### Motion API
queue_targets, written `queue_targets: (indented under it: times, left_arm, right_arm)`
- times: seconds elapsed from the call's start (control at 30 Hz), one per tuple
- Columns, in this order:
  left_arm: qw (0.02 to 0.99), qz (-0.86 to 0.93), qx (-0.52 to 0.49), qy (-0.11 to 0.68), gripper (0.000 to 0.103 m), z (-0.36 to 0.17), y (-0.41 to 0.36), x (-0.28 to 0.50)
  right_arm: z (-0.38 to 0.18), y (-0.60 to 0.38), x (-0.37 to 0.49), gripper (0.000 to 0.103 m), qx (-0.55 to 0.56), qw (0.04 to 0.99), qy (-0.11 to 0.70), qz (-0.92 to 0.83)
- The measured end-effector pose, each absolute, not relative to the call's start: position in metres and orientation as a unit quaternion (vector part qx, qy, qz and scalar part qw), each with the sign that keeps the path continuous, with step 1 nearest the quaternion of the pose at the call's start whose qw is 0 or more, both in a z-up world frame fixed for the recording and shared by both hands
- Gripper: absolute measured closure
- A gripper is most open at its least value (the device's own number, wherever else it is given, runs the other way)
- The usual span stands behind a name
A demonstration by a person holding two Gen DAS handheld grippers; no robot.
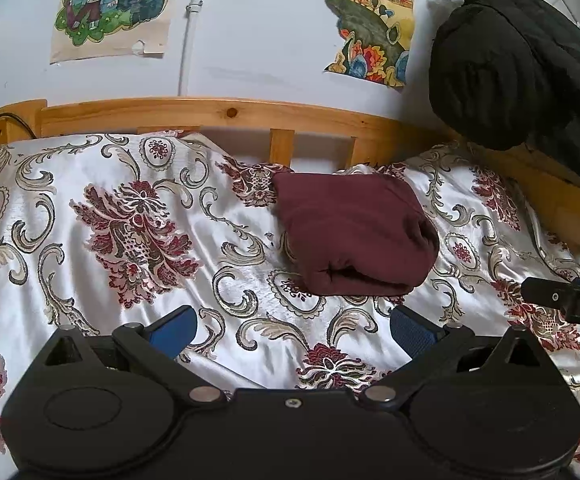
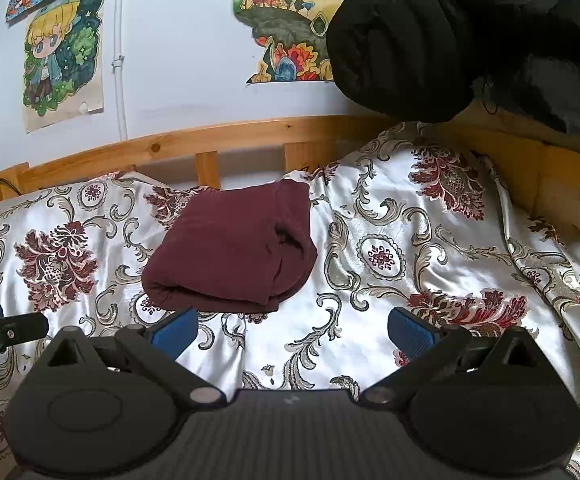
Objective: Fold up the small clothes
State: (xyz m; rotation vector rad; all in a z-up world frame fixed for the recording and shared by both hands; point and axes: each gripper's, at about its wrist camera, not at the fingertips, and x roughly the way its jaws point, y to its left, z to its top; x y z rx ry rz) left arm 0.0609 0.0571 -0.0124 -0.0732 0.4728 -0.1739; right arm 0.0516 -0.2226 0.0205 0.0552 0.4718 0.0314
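A folded maroon garment (image 1: 354, 236) is lying on the patterned bedspread (image 1: 130, 216), close to the bed's far edge by the wooden rail (image 1: 226, 114). The left tongs (image 1: 292, 330) are hanging released over the bedspread just short of the garment, grasping nothing. The right tongs (image 2: 292, 330) are likewise spread wide and empty, hovering near the garment's near edge. A black coat (image 2: 470, 36) is hanging over the far right corner.
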Motion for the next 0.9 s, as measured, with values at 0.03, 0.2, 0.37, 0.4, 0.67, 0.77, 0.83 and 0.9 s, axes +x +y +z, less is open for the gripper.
queue_targets:
  times: [0.03, 0.2, 0.37, 0.4, 0.67, 0.77, 0.83, 0.9]
  left_arm:
    - [0.968, -0.086, -0.036, 0.234, 0.001, -0.0124, 0.0571, 0.0608]
    - [0.968, -0.086, -0.036, 0.234, 0.001, -0.0123, 0.0566, 0.0607]
    - [0.968, -0.087, -0.035, 0.234, 0.001, -0.0123, 0.0564, 0.0607]
    - [0.968, -0.088, -0.035, 0.235, 0.001, -0.0123, 0.0567, 0.0609]
    - [0.967, -0.090, -0.031, 0.234, 0.001, -0.0128, 0.0554, 0.0600]
    - [0.967, -0.090, -0.032, 0.235, 0.001, -0.0129, 0.0552, 0.0600]
    - [0.967, -0.089, -0.032, 0.235, 0.001, -0.0129, 0.0551, 0.0599]
    - [0.967, -0.090, -0.031, 0.234, 0.001, -0.0129, 0.0552, 0.0600]
  right_arm:
    - [0.0205, -0.2230, 0.0519, 0.000, 0.028, 0.972, 0.234, 0.016]
    - [0.0205, -0.2237, 0.0523, 0.000, 0.028, 0.971, 0.235, 0.017]
    - [0.0203, -0.2237, 0.0524, 0.000, 0.029, 0.971, 0.237, 0.017]
    - [0.0203, -0.2237, 0.0525, 0.000, 0.029, 0.971, 0.236, 0.017]
    - [0.0197, -0.2235, 0.0524, 0.000, 0.030, 0.971, 0.238, 0.018]
    - [0.0196, -0.2232, 0.0522, 0.000, 0.031, 0.971, 0.238, 0.017]
    - [0.0196, -0.2233, 0.0523, 0.000, 0.031, 0.970, 0.239, 0.018]
    - [0.0193, -0.2232, 0.0522, 0.000, 0.032, 0.970, 0.239, 0.017]
